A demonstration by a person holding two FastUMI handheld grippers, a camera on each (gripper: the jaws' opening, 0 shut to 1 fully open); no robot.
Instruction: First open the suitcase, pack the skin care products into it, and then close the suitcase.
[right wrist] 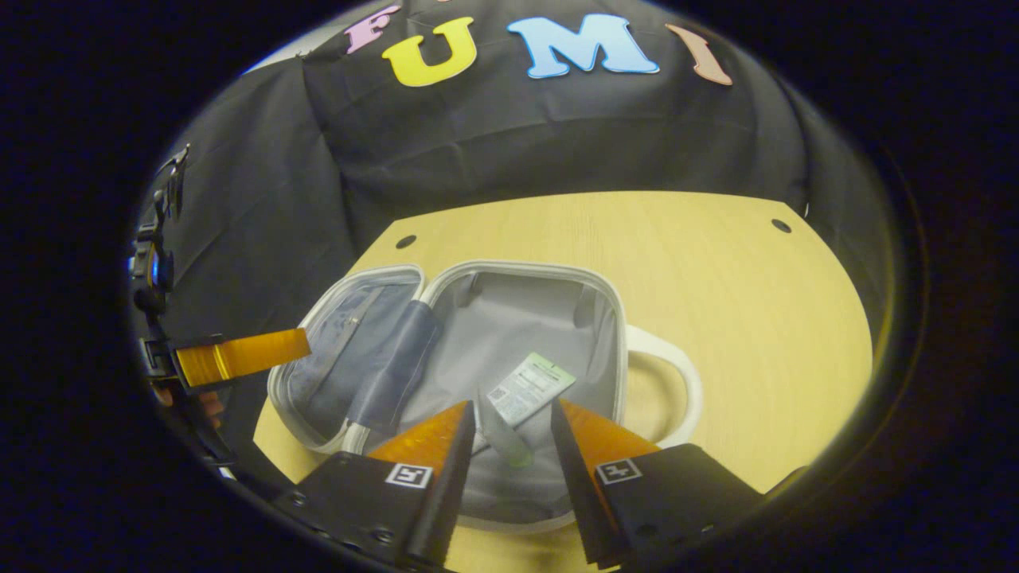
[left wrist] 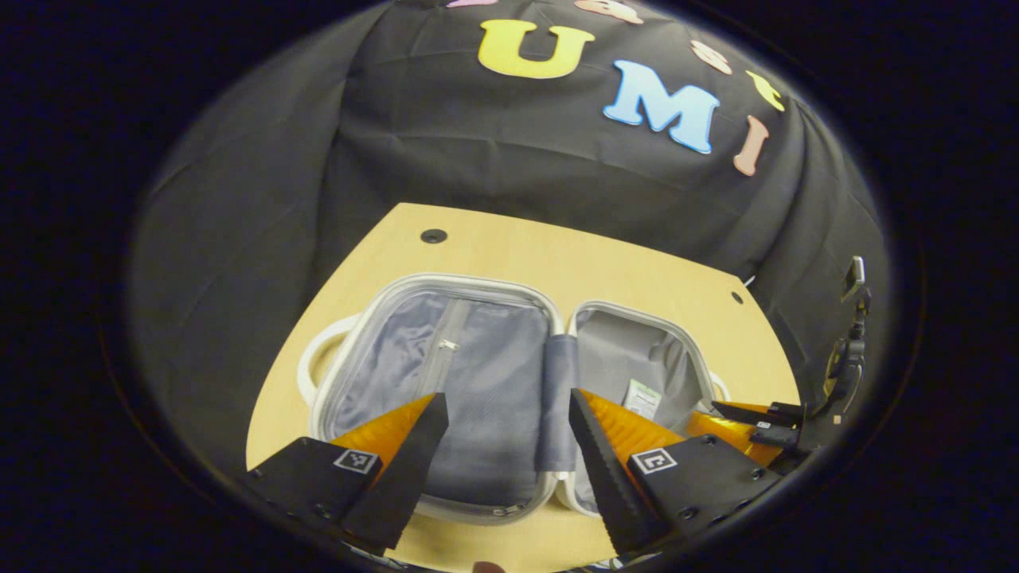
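**Suitcase open, tube already in its right half**

The suitcase [right wrist: 478, 334] lies open flat on the table [right wrist: 716, 278], in the middle of both views. A skin care tube [right wrist: 525, 390] with a printed back label lies inside the half with the plain lining, just above the right gripper [right wrist: 512, 446], whose fingers stand apart and hold nothing. The left gripper [left wrist: 505, 446] hovers over the zipped half, also released and empty. In my judgement the packing step is ending; if no other product remains, the next move is to fold one half over the other, which needs a grip on a rim.
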